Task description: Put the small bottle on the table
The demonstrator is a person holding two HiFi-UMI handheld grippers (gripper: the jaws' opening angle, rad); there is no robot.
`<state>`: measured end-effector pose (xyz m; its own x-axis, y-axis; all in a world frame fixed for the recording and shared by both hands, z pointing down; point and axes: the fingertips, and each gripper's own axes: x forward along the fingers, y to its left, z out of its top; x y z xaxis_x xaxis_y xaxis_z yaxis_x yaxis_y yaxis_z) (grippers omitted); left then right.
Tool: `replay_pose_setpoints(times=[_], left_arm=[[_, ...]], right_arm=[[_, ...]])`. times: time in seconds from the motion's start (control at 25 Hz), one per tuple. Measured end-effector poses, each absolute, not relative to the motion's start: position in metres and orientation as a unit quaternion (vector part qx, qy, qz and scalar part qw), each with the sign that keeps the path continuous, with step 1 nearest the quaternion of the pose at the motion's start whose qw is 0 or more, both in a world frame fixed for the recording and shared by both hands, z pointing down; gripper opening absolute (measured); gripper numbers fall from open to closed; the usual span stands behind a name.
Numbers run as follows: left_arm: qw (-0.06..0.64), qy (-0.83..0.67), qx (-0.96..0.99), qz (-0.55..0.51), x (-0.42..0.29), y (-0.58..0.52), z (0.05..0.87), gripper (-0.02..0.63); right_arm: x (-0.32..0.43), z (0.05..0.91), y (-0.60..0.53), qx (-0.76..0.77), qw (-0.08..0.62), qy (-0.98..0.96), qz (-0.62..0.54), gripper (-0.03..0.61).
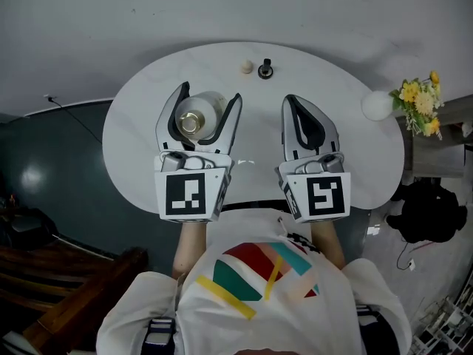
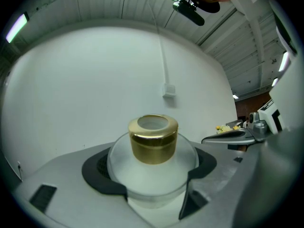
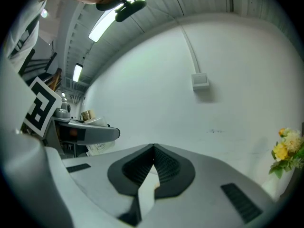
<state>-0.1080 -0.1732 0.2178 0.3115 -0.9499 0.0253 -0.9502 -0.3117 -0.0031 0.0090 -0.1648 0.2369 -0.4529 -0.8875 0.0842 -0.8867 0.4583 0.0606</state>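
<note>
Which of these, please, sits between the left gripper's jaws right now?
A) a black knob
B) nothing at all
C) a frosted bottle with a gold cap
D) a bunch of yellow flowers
C: the left gripper view shows the left gripper closed around the small bottle, its gold cap pointing up.

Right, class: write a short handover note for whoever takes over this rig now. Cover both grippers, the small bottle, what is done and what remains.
Left gripper: jaws shut on the small bottle, which is upright with its gold cap on top, over the left part of the white table.
Right gripper: jaws together, empty, held beside the left one above the table.
Done: the bottle is gripped and over the table.
Left: set it down and open the jaws. Whether its base already touches the table cannot be told.
</note>
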Motion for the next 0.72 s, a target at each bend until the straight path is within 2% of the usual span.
replay_pose_setpoints(times=[0.52, 0.72], left_arm=[[0.022, -0.605, 0.795, 0.042, -0.109, -0.179, 0.229, 0.354], [0.009, -0.606, 0.795, 0.037, -0.109, -0.190, 0.227, 0.354]], right_arm=[[0.004, 0.245, -0.176, 0.494, 0.054, -0.868, 0.011, 0.011], [0.005, 0.247, -0.178, 0.492, 0.054, -0.869, 0.015, 0.011]])
